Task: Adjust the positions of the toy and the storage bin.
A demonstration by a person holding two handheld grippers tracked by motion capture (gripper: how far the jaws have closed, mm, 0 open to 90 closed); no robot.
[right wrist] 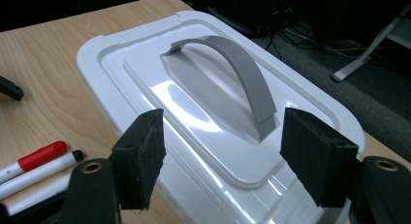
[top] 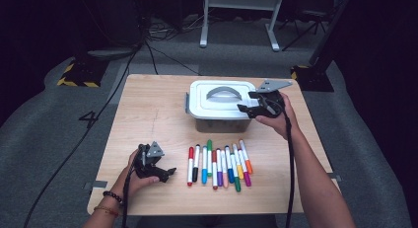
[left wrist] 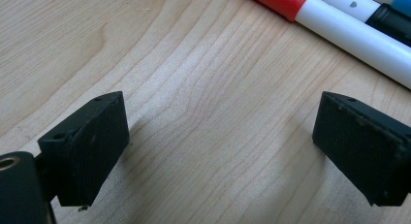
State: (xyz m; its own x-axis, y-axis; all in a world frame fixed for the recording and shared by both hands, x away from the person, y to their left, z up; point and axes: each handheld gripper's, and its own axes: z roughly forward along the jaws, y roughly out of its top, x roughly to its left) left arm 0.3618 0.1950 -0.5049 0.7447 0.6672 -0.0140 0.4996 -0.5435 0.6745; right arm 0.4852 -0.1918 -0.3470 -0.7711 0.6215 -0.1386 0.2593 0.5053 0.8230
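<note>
Right gripper (top: 246, 101) hanging over the lidded box (top: 220, 105), jaws wide and holding nothing

Box sits at the far middle of the table (top: 143, 114), grey handle (right wrist: 240, 73) up; left gripper (top: 168, 172) rests near the markers (top: 218, 164), jaws spread, nothing between them.

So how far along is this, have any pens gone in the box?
Nothing looks done: the markers all lie in a row on the table and the box lid is on. The right gripper, jaws open, hovers by the lid's handle. Opening and loading remain.
</note>
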